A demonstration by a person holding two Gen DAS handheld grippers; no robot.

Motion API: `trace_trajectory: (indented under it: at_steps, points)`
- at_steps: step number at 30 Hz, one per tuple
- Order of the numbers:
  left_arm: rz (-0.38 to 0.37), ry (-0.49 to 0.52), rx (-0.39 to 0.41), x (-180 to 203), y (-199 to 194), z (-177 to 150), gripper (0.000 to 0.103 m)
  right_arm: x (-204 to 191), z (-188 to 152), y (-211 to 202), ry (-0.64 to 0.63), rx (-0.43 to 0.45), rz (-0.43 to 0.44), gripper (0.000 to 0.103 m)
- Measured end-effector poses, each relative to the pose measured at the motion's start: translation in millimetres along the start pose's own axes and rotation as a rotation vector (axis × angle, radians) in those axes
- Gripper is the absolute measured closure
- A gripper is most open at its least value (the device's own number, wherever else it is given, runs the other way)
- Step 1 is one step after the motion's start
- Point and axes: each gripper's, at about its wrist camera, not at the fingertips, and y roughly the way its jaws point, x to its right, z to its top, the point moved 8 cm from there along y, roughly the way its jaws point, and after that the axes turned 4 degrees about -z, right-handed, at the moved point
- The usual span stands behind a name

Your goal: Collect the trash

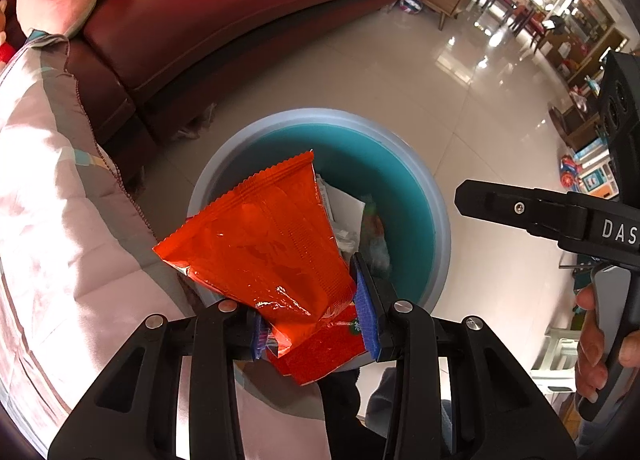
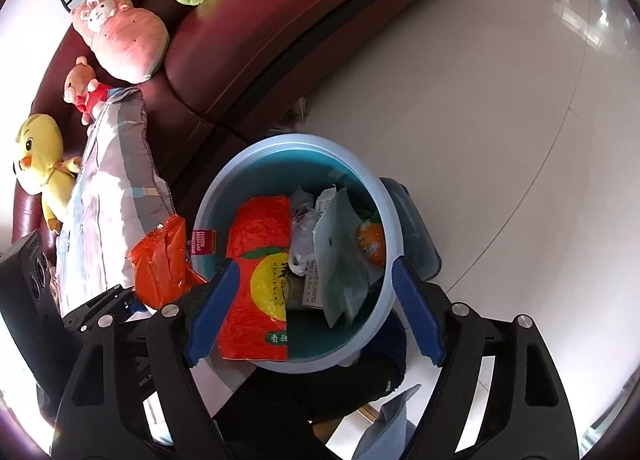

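My left gripper (image 1: pixel 312 312) is shut on the lower end of a crumpled orange-red snack wrapper (image 1: pixel 260 236), held over the near left rim of a round bin (image 1: pixel 320 115) with a teal inside. The right wrist view shows the same wrapper (image 2: pixel 160 264) just left of the bin (image 2: pixel 288 139). My right gripper (image 2: pixel 316 266) hangs open above the bin, its blue pads wide apart. An orange bag with a citrus picture (image 2: pixel 256 280) lies loose inside the bin beside the left pad. Deeper inside are a pale pouch (image 2: pixel 340 252) and a clear plastic bag (image 2: pixel 300 227).
A dark red leather sofa (image 2: pixel 280 19) curves behind the bin, with plush toys (image 2: pixel 124 35) on it. A pink and grey quilt (image 1: pixel 60 199) hangs down at the left. Glossy tile floor (image 2: pixel 480 99) stretches to the right. A dark blue object (image 2: pixel 416 227) sits against the bin's right side.
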Motion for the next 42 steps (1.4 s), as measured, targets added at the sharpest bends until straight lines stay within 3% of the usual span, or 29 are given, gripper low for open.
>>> trace_trajectory:
  at_steps: [15, 17, 19, 22, 28, 36, 42]
  points:
    - [-0.005, 0.038, 0.011, 12, -2, 0, 0.059, 2, 1, -10, 0.001, 0.01, -0.044, 0.028]
    - [0.005, 0.04, 0.012, 13, -3, 1, 0.049, 2, 1, -12, 0.001, 0.015, -0.047, 0.028]
    - [0.031, 0.042, 0.018, 12, -6, 1, 0.026, 2, 1, -14, 0.002, 0.021, -0.052, 0.028]
    - [0.059, 0.049, 0.055, 10, -14, 3, 0.013, 2, 0, -18, 0.002, 0.029, -0.063, 0.028]
    - [0.071, 0.016, 0.067, 2, -26, -2, 0.007, -6, -5, -22, -0.009, 0.031, -0.064, 0.026]
    - [0.084, -0.043, 0.107, -12, -54, -20, 0.006, -18, -17, -32, -0.033, 0.047, -0.061, 0.015]
    - [0.1, -0.071, 0.147, -19, -76, -32, 0.006, -35, -30, -42, -0.095, 0.052, -0.08, 0.015]
